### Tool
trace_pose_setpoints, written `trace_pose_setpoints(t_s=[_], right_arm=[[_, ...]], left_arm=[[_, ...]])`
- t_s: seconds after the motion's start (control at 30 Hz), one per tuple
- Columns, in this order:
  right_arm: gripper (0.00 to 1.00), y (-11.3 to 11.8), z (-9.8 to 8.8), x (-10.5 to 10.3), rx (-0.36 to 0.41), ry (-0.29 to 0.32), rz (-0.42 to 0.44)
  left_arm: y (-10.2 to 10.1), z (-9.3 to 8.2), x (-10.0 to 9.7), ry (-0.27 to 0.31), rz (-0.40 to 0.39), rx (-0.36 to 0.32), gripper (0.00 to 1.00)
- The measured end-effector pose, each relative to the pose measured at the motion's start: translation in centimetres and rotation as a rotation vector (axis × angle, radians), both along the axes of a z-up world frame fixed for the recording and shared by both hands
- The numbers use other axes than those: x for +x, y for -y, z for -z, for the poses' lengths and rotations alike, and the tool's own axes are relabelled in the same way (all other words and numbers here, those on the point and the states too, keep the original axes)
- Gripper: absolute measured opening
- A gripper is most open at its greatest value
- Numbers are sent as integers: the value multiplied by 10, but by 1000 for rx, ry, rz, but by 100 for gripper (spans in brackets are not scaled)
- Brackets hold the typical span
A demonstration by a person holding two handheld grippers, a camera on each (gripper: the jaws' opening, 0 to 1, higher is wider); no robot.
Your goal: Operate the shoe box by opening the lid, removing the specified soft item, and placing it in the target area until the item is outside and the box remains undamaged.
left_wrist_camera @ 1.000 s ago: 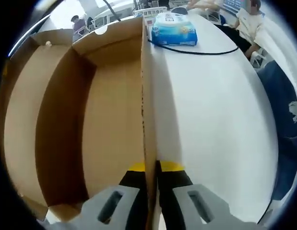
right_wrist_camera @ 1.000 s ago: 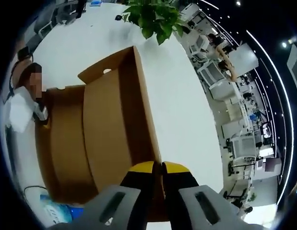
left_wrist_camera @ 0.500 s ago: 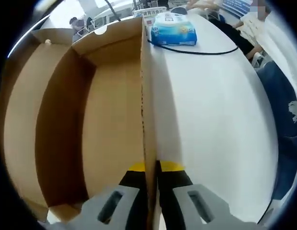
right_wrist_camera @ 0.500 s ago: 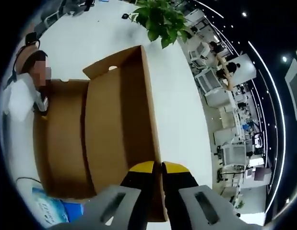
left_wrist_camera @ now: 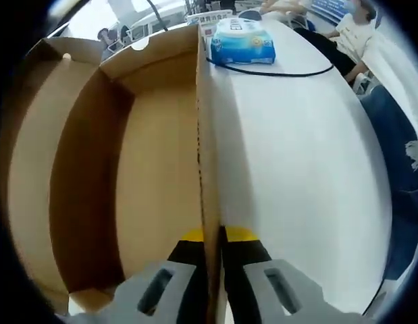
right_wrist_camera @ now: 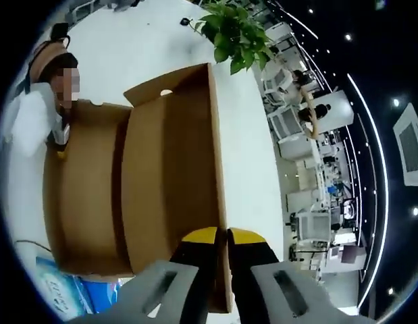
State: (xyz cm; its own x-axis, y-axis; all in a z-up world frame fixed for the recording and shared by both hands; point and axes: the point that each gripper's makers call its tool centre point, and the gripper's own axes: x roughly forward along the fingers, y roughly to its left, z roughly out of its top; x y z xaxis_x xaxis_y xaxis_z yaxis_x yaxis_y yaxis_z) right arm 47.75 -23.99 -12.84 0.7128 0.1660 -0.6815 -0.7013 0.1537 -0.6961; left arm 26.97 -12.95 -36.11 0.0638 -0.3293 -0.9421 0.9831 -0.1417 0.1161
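Observation:
The brown cardboard shoe box (left_wrist_camera: 154, 169) lies open on the white table (left_wrist_camera: 296, 169), its lid (left_wrist_camera: 33, 175) folded back at the left. I see nothing inside the box. My left gripper (left_wrist_camera: 212, 236) is shut on the thin top edge of the box's near wall. From the other end, my right gripper (right_wrist_camera: 223, 236) is shut on a wall edge of the same box (right_wrist_camera: 168, 175), with the lid (right_wrist_camera: 80, 196) to the left. A soft blue and white tissue pack (left_wrist_camera: 244, 42) rests on the table beyond the box, outside it, and the tissue pack (right_wrist_camera: 60, 297) also sits at lower left.
A black cable (left_wrist_camera: 276, 73) runs across the table just in front of the tissue pack. A person's leg in blue (left_wrist_camera: 398, 148) is at the table's right edge. A green potted plant (right_wrist_camera: 236, 30) stands beyond the box, and a person (right_wrist_camera: 33, 115) sits at the left.
The right gripper view has shifted and rolled a little, so its camera moved. Both grippers stay shut on the box walls, and the left gripper view is nearly the same.

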Motion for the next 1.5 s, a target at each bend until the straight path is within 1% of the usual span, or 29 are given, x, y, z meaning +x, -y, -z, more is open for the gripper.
trace_pose_setpoints(t_s=[0.07,0.27,0.3,0.5,0.6,0.67,0.8,0.97,1.1,1.23,1.27,1.3,1.43,1.5], right_arm=[[3,1,0,0,16,1,6],[3,0,-1,-2,24,11,14],[3,0,-1,-3,20,14,11],[3,-1,-2,-9,7,26,-2],[3,-1,-3,-13,-5,45,-10],[3,-1,-4,-14,-42,71,-35],[3,0,-5,-15,-15,88,-16],[3,-1,-7,-19,-31,116,-22],[3,-1,-8,-23,-29,135,-22],[3,-2,-9,-26,-58,166,-41],[2,-3,-10,-27,-98,185,-63],[2,-4,-10,-28,-120,196,-81],[2,-3,-10,-34,-111,208,-71],[2,-3,-10,-35,-142,223,-99]], left_arm=[[0,0,0,-1,0,-1,2],[0,0,-1,4,2,0,2],[1,0,0,7,13,2,2],[1,0,-1,8,13,5,2],[1,1,-2,13,18,4,2],[1,1,-1,13,13,3,2],[2,0,-1,11,8,-1,2],[2,1,0,11,8,-7,2],[2,2,0,13,8,-7,2],[1,1,0,13,6,-9,2],[1,2,0,14,6,-9,2],[1,2,0,14,6,-9,2],[1,1,0,15,3,-10,2],[1,1,0,15,2,-10,2]])
